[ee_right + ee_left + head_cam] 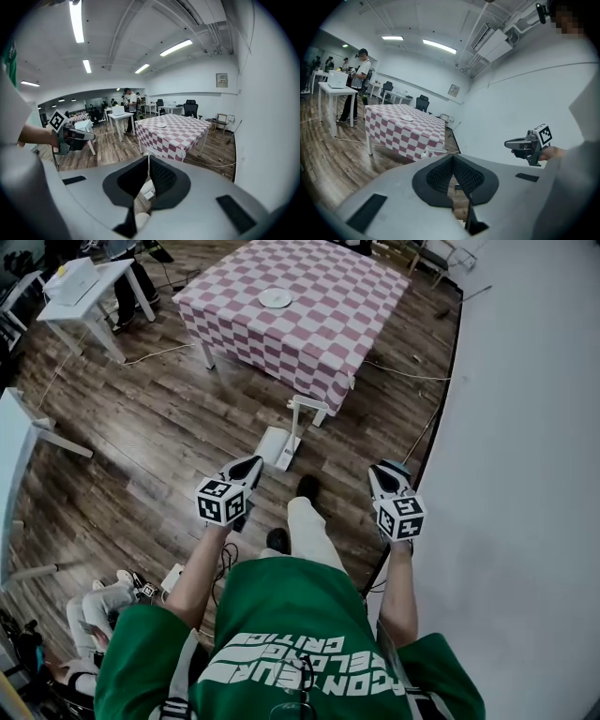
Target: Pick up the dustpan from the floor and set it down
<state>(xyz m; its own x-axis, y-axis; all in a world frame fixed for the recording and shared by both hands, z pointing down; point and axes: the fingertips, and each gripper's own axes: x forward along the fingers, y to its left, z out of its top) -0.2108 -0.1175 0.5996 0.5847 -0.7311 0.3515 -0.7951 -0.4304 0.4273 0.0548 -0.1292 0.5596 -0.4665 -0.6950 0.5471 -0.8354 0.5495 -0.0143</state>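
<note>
A white dustpan [278, 445] with an upright handle [307, 410] stands on the wooden floor by the near corner of the checkered table [309, 329]. My left gripper [249, 469] hangs a short way before it and slightly left, its jaws shut on nothing. At the same height to the right, near the wall, my right gripper [384, 472] is also shut and empty. In the left gripper view the dustpan's handle [433, 151] shows just beyond the closed fingertips [453, 157]. In the right gripper view the pan [147, 190] shows through the slit below the closed tips [148, 157].
A white plate [275, 297] lies on the checkered table. A white wall [525, 427] runs along the right. A white desk [86, 285] stands at the far left, with a person [358, 79] beside it. Cables [159, 352] lie on the floor. A person's legs [94, 610] are at lower left.
</note>
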